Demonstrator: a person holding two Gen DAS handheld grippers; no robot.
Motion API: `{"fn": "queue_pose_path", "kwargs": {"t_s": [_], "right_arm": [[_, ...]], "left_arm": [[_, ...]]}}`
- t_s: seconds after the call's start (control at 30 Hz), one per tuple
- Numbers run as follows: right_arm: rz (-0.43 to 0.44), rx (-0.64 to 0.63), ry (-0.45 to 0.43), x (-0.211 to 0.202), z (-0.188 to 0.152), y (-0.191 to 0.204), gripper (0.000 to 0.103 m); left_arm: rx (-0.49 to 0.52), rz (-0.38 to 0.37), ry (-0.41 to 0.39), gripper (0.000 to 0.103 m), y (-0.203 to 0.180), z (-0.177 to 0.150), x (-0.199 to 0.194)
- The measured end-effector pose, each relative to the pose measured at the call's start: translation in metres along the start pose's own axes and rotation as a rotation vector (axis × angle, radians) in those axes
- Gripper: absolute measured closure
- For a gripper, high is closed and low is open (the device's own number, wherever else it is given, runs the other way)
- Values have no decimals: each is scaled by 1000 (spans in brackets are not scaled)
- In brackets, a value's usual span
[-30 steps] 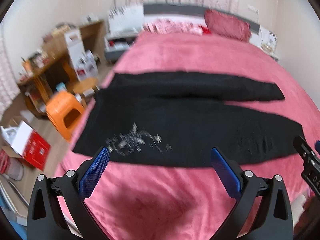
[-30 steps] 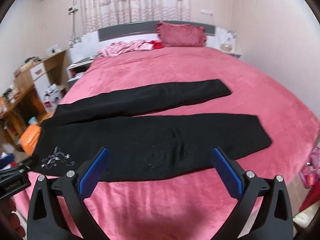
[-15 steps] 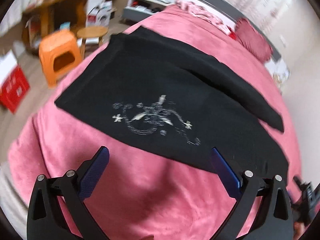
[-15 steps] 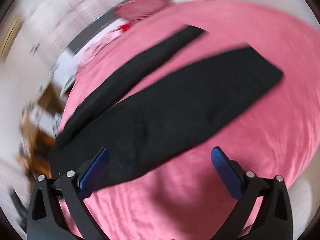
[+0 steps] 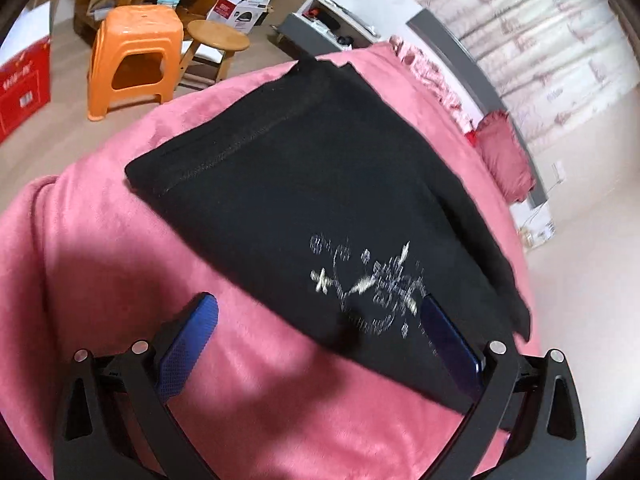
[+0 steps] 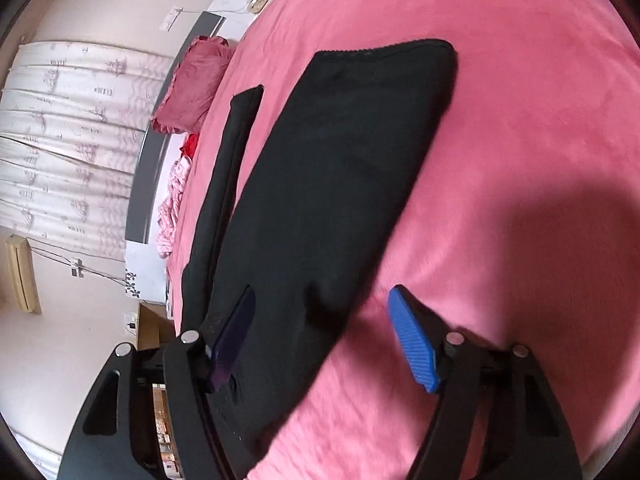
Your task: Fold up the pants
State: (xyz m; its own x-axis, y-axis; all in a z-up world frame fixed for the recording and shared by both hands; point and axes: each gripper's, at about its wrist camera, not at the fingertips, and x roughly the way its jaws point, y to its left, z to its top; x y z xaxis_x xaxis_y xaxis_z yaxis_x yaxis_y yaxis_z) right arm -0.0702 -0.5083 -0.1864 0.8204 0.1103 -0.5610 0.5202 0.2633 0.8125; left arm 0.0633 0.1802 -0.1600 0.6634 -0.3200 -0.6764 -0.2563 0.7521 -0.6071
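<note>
Black pants [image 5: 304, 184] lie flat on a pink bed, legs spread apart. The left wrist view shows the waistband end and a white embroidered pattern [image 5: 368, 284]. My left gripper [image 5: 316, 336] is open, low over the near edge of the pants by the pattern. The right wrist view shows the near leg [image 6: 332, 184] with its hem at the far end, and the other leg [image 6: 228, 168] beyond it. My right gripper [image 6: 320, 328] is open and straddles the near edge of that leg.
The pink blanket [image 6: 520, 128] covers the bed. A red pillow [image 6: 192, 84] and pink clothes [image 6: 172, 200] lie by the headboard. On the floor beside the bed stand an orange stool [image 5: 132, 52], a round wooden stool [image 5: 216, 40] and a red box [image 5: 22, 92].
Both grippers have dropped from a high view of the whole bed down close to the near edge of the pants, left toward the waist, right toward the leg. Both stay open.
</note>
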Motion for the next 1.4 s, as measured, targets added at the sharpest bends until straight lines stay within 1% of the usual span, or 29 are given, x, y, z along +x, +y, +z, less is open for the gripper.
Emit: {"fn": "queue_pose_path", "kwargs": {"t_s": [0.03, 0.1, 0.13, 0.17, 0.2, 0.23, 0.27, 0.3, 0.33, 0.37, 0.4, 0.5, 0.57, 0.7, 0.8, 0.87, 0.93, 0.97, 1.03, 1.1, 1.17, 1.27, 1.3, 1.33, 1.37, 1.4], "right_arm": [[-6, -12, -2, 2, 2, 2, 34], [-18, -45, -11, 4, 7, 11, 44], [-21, -56, -18, 5, 11, 13, 56], [-26, -57, -21, 8, 13, 13, 63], [-31, -49, -19, 12, 17, 11, 66], [-36, -30, -17, 15, 18, 7, 74], [-40, -14, -16, 18, 17, 5, 82], [-46, 3, -15, 20, 18, 1, 84], [-47, 7, -12, 22, 19, -1, 86], [-47, -3, -11, 22, 19, 0, 90], [-46, -18, -10, 21, 20, 2, 90], [-60, -96, -23, 14, 23, 18, 91], [-58, -138, -39, 5, 22, 29, 91], [-55, -200, -54, -13, 16, 46, 92], [-53, -241, -71, -29, 12, 58, 92], [-57, -261, -79, -39, 11, 61, 92], [-62, -281, -88, -56, 10, 57, 92], [-64, -284, -91, -57, 13, 60, 92], [-76, -290, -99, -70, 11, 53, 92], [-100, -298, -99, -73, 10, 46, 92], [-133, -303, -95, -70, 8, 34, 92], [-161, -269, -79, -58, 6, 15, 90], [-193, -264, -77, -52, 5, 10, 86], [-216, -264, -76, -48, 4, 5, 80], [-238, -266, -81, -48, 3, 3, 69], [-270, -266, -95, -49, 2, 1, 52]], "left_arm": [[-3, 0, -9, 3, 0, 1, 1], [9, 16, -16, 3, -5, 3, 5], [26, 22, -20, 3, -8, 3, 7], [36, 26, -29, 8, -5, 5, 6], [48, 36, -36, 20, -6, 6, 7], [55, 57, -36, 28, -5, 8, 8], [55, 83, -31, 43, -1, 13, 10], [45, 91, -27, 57, 5, 16, 13], [29, 106, -20, 65, 11, 23, 17], [20, 121, -18, 81, 15, 27, 18], [12, 119, -6, 86, 18, 30, 18], [42, 121, 18, 96, 15, 37, 15], [49, 114, 18, 97, 12, 38, 9], [43, 71, -2, 98, 5, 45, -12], [92, 66, -14, 98, -4, 40, -34], [109, 64, -9, 98, -6, 36, -44], [122, 65, 8, 98, -4, 30, -57], [123, 67, 17, 98, -1, 27, -61], [116, 65, 40, 98, 7, 20, -69], [110, 75, 73, 98, 15, 7, -74], [116, 93, 105, 98, 20, -4, -72], [118, 131, 148, 98, 28, -14, -57], [110, 139, 166, 98, 31, -15, -52], [121, 150, 169, 98, 29, -15, -50], [139, 158, 167, 97, 26, -13, -51], [158, 161, 159, 97, 23, -12, -54]]}}
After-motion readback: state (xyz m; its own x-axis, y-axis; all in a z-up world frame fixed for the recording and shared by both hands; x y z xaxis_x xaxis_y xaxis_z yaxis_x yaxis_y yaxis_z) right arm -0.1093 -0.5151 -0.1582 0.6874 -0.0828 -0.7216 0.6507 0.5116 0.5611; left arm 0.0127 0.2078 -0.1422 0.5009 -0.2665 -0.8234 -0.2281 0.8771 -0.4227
